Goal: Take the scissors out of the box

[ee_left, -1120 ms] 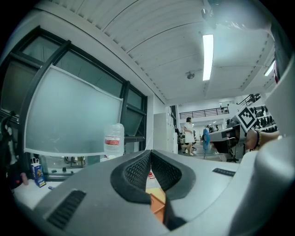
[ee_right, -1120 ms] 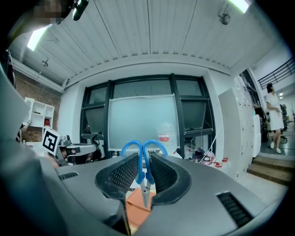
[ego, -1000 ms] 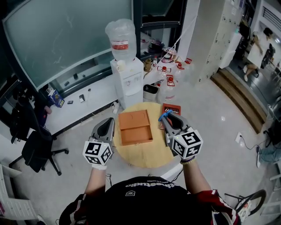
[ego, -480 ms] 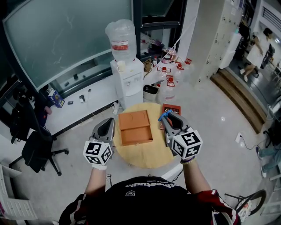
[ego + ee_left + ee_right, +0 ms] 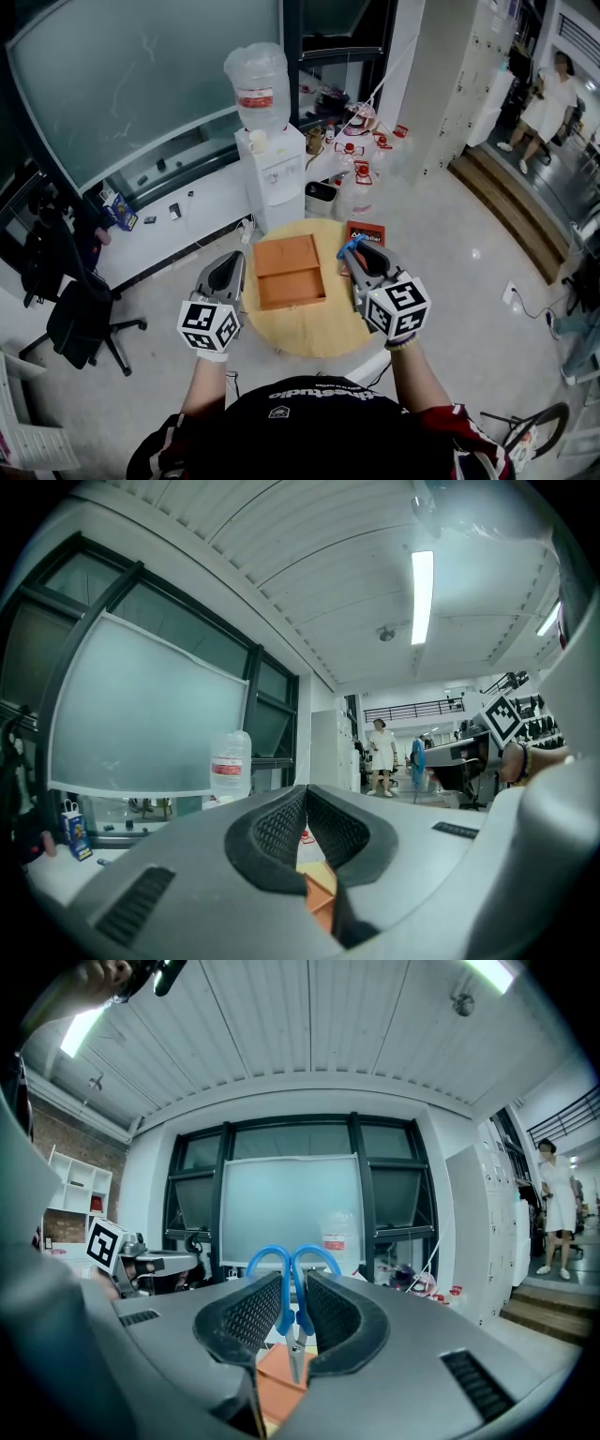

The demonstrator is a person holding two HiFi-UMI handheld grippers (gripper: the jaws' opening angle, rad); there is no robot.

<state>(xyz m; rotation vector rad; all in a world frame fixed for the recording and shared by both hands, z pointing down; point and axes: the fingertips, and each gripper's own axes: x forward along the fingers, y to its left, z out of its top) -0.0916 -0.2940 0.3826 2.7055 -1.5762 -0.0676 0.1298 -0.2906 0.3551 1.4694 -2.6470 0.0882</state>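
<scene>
An open orange box (image 5: 289,272) lies on a small round wooden table (image 5: 319,336); a corner of the box (image 5: 321,888) shows below the jaws in the left gripper view. My right gripper (image 5: 358,255) hovers over the table's right side, just right of the box, shut on the scissors (image 5: 291,1283). The blue handle loops stand up above the pads and the metal blades hang down between them. My left gripper (image 5: 228,267) is held at the table's left edge beside the box; its pads (image 5: 281,822) meet at the tips with nothing between them.
A red booklet (image 5: 367,232) lies at the table's far right edge. Behind the table stand a white water dispenser (image 5: 272,169) and several water jugs (image 5: 356,178). A black office chair (image 5: 80,323) is at the left, and a person (image 5: 548,103) walks far right.
Both grippers and the scissors have stayed where they were. Only the person in the far right background has moved.
</scene>
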